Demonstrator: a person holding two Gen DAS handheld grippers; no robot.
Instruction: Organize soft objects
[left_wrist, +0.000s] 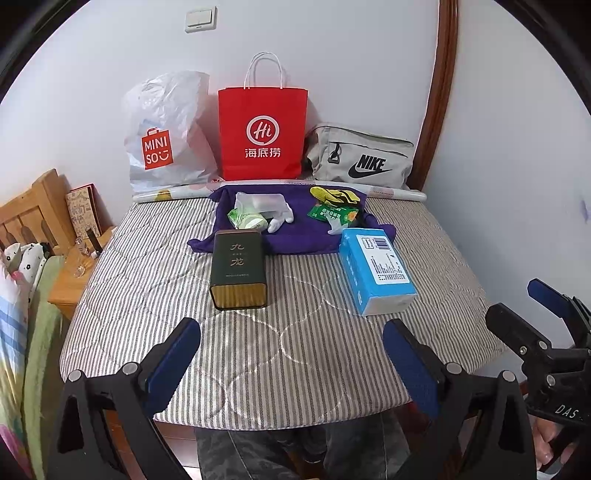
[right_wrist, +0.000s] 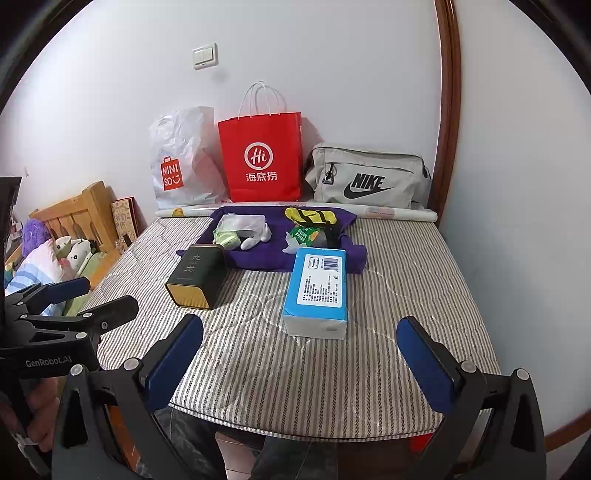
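Left wrist view, and here is the left claw (left_wrist: 291, 354), its blue pads spread wide with nothing between them, hovering over the near edge of the striped mattress (left_wrist: 295, 347). Off at the right edge sits the right claw (left_wrist: 517, 306), seen from the side. The right wrist view shows that right claw (right_wrist: 300, 350) spread just as wide and also empty, with the left claw (right_wrist: 107, 295) at its left.

Take the purple cloth (left_wrist: 295, 236) as the landmark, spread flat toward the far end of the mattress. On its left part lie a clear plastic bag (left_wrist: 258, 203), a pale green packet (left_wrist: 245, 219) and a white glove (left_wrist: 282, 218). On its right part sit a yellow and black soft item (left_wrist: 334, 195) and a green sachet (left_wrist: 334, 214). Overlapping the cloth's near left edge stands a dark green tin (left_wrist: 238, 269) with gold ends, lying on its side. At the cloth's near right corner rests a blue tissue pack (left_wrist: 376, 269), touching it.

Behind the cloth, against the wall: a white Miniso bag (left_wrist: 166, 136), a red Haidilao paper bag (left_wrist: 263, 133) and a grey Nike bag (left_wrist: 362, 158), with a rolled sheet (left_wrist: 177, 194) lying between them and the cloth.
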